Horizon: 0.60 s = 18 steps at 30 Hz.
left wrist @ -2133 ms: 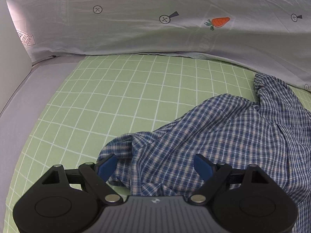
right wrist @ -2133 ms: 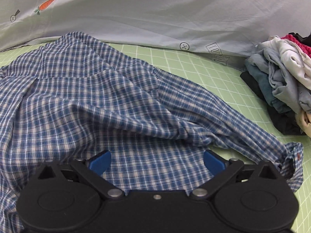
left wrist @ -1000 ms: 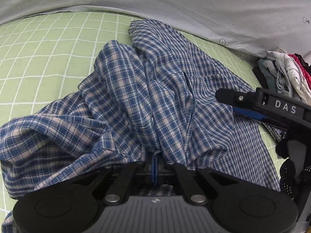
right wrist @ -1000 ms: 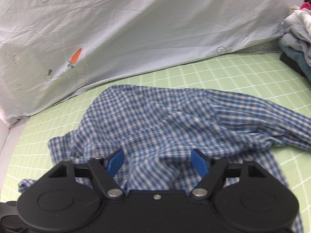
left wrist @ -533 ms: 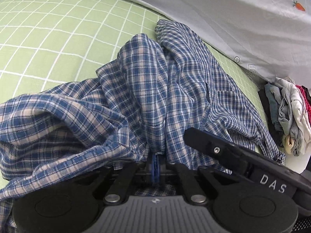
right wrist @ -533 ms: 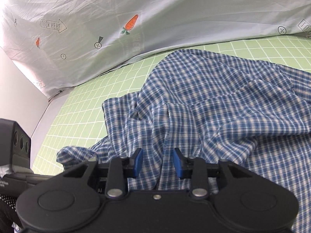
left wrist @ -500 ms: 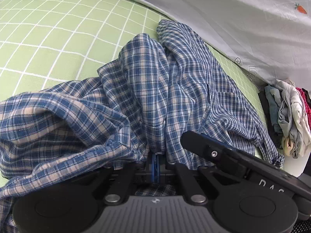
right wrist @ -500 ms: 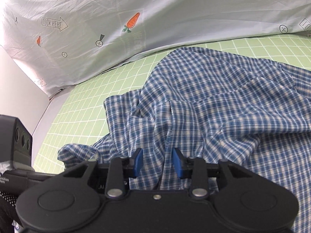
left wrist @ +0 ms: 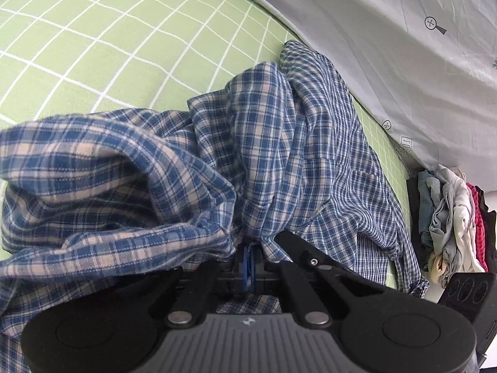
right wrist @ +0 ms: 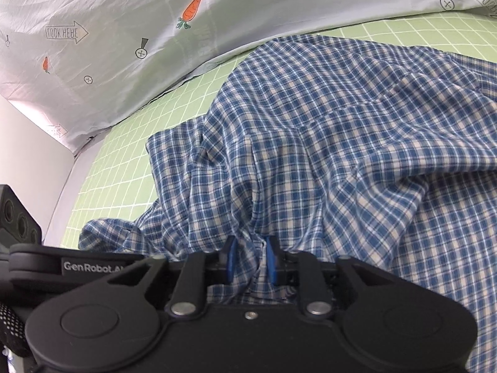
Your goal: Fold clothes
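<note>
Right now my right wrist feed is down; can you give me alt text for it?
The right gripper is shut on a bunched fold of the blue plaid shirt, which spreads across the green checked sheet. A grey carrot-print cloth hangs behind.

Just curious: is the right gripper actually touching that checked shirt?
Touching. In the right wrist view, the right gripper has its blue fingers closed on a bunched fold of the checked shirt.

A bed covered by a light-green sheet (left wrist: 102, 40) with a white grid carries everything. A crumpled blue plaid shirt (left wrist: 279, 155) lies on it, spreading from 7 to 4 o'clock in the left wrist view. A pile of mixed clothes (left wrist: 450, 217) sits at 4 o'clock, near the shirt's edge.
</note>
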Available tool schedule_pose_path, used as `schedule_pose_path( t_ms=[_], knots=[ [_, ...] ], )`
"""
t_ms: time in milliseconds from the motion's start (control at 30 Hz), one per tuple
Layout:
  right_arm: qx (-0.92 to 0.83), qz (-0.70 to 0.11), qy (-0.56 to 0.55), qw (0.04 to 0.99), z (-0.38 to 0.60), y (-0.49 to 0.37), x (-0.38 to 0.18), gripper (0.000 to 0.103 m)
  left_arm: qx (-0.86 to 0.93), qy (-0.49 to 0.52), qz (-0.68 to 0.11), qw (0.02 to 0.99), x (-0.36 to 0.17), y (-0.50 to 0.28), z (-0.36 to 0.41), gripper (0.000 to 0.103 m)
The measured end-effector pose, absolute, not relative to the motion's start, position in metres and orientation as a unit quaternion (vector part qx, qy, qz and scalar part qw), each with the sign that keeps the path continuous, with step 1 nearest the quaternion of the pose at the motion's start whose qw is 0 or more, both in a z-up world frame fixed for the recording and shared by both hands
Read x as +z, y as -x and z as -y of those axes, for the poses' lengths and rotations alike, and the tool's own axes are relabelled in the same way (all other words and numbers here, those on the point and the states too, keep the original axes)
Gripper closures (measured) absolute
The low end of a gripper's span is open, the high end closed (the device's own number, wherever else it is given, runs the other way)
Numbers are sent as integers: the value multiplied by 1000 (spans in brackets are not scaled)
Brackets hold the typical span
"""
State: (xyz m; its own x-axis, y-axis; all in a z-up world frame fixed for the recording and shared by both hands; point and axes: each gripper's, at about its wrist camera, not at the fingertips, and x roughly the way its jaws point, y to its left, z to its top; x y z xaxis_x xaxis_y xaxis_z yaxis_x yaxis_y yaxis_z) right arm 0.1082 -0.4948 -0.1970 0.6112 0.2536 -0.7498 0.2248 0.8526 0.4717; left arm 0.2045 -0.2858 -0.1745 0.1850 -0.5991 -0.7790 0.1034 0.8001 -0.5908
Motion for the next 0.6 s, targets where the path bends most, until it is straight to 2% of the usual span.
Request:
schedule_pose_path(
  t_ms=[267,500,600],
  knots=[
    [-4,-441,-268,856,498,-102,-200,96,-171,256,-524,794,-129,-210,224,97],
    [-5,-442,-265,857,498,-100,-200,96,-82,262,-501,821,-124,-213,172,93],
    [-5,-443,-258,859,495,-102,-199,96,-58,275,-507,815,-130,-216,156,86]
  ],
)
